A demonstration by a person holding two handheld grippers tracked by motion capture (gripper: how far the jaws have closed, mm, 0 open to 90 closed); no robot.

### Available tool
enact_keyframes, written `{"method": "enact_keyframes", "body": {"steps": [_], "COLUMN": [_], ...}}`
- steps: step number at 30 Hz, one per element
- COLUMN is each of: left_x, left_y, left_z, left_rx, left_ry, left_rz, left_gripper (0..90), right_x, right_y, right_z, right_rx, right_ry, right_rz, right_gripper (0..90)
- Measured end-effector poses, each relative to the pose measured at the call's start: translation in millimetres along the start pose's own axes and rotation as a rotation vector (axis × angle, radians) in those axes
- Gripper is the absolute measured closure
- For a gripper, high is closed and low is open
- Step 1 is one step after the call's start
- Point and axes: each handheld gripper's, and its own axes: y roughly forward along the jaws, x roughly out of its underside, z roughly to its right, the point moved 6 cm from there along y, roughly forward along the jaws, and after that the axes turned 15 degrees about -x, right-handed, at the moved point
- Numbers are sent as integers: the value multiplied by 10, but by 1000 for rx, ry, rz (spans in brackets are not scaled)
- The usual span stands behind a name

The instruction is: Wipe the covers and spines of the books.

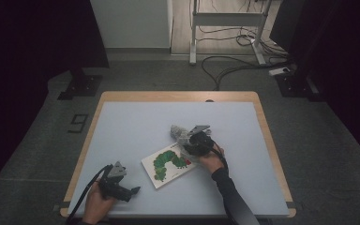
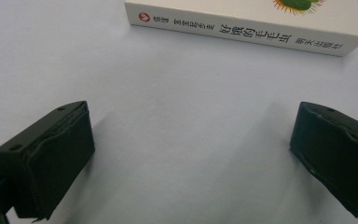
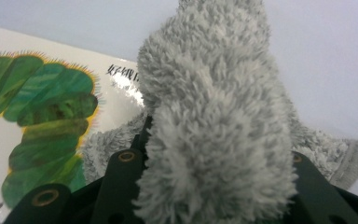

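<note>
Right gripper point(image 1: 193, 137) is clamped on a fuzzy grey cloth point(image 1: 180, 133), likely a sock or a small plush rag. In the right gripper view the fabric point(image 3: 214, 121) bulges up out of the jaws and hides the pads, so the grip sits deep in the bunched pile, probably so the soft stuff can't slip out. The cloth hangs right at the far corner of the caterpillar book point(image 1: 169, 164), over its cover point(image 3: 37, 116); can't tell if it touches the cover or hovers just above. My read is a wipe or a drop onto the book. The book lies flat and skewed near the middle of the white table mat point(image 1: 136, 126). Left gripper point(image 1: 127, 192) rests low at the near left, jaws spread wide with nothing between them, pointed at the book's spine point(image 2: 247, 30). It looks parked there, ready to pin or steady the book if the cloth drags it.
</note>
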Motion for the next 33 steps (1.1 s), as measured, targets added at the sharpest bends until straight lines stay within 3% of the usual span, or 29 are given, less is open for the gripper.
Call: {"method": "enact_keyframes", "body": {"steps": [13, 18, 33], "left_x": [0, 0, 1], "left_y": [0, 0, 0], "left_z": [0, 0, 0], "left_rx": [0, 0, 0], "left_ry": [0, 0, 2], "left_rz": [0, 0, -1], "left_gripper": [0, 0, 0], "right_x": [-68, -67, -120], "right_y": [60, 66, 178], "right_z": [31, -1, -334], "right_rx": [-12, -23, -107], "right_ry": [25, 10, -50], "right_rz": [0, 3, 0], "right_gripper": [605, 606, 606]}}
